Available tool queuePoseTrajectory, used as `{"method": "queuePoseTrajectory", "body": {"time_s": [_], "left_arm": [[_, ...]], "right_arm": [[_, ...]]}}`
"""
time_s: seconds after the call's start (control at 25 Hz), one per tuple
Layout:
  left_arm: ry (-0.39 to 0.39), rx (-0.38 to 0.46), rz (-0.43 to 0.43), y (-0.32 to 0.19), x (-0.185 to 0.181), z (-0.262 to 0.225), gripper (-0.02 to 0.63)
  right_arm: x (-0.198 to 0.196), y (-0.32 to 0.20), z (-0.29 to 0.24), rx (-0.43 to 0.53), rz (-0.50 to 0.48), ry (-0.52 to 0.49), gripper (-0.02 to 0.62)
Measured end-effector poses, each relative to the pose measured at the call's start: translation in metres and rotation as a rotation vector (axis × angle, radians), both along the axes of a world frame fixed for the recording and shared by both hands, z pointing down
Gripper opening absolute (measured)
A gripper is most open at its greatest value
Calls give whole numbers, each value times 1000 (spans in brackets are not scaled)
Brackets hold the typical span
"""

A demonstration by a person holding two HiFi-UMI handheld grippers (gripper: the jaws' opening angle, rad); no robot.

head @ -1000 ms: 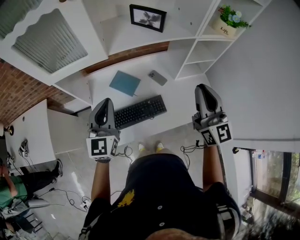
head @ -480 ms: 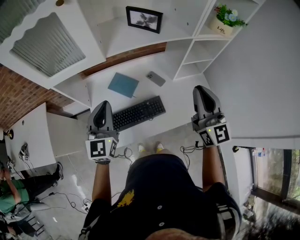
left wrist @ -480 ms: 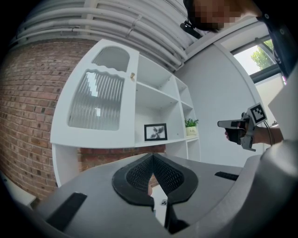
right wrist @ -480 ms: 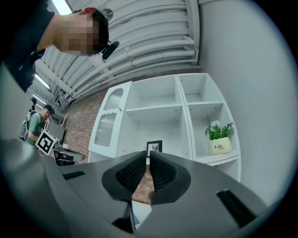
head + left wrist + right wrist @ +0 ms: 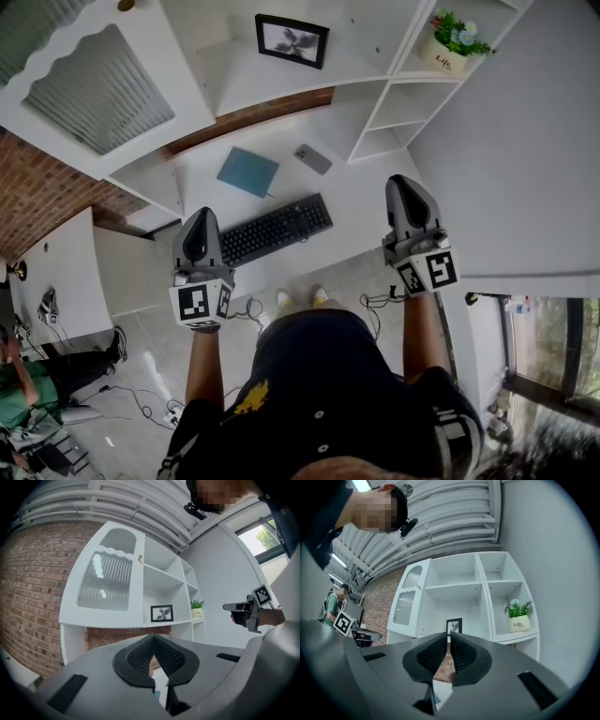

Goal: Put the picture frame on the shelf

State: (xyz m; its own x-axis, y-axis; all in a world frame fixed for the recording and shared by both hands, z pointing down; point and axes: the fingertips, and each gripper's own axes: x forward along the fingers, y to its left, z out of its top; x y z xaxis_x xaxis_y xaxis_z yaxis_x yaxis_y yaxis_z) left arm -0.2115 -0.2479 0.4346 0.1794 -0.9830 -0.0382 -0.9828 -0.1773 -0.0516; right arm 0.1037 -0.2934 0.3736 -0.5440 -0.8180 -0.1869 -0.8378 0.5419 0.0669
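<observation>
Jaws of the left gripper [image 5: 153, 639] and right gripper [image 5: 449, 638] are pressed together, pinching nothing. At twelve o'clock, well apart, the picture frame [image 5: 293, 40] stands upright on the shelf [image 5: 246, 82]. Judged placed; both should draw back level, clear of it.

Matt white shelf [image 5: 267, 82]; rough red brick wall [image 5: 42, 183]; ribbed glass cabinet door [image 5: 98, 89].

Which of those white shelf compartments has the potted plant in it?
The potted plant sits in the narrow right-column compartment, level with the picture frame in the wider one beside it.
</observation>
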Motion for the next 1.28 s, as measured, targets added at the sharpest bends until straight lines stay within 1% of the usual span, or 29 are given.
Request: {"method": "queuePoseTrajectory", "body": {"time_s": [0.12, 0.28, 0.68, 1.28], "left_arm": [[20, 0, -15, 2, -4, 5, 18], [24, -6, -6, 1, -2, 9, 18], [26, -12, -6, -1, -2, 11, 18], [32, -10, -4, 0, -1, 7, 18]], "right_arm": [[-2, 0, 5, -24, 15, -12, 25], [-6, 2, 11, -43, 11, -6, 25], [-5, 0, 10, -42, 15, -11, 23], [-8, 2, 9, -41, 5, 18, 18]]}}
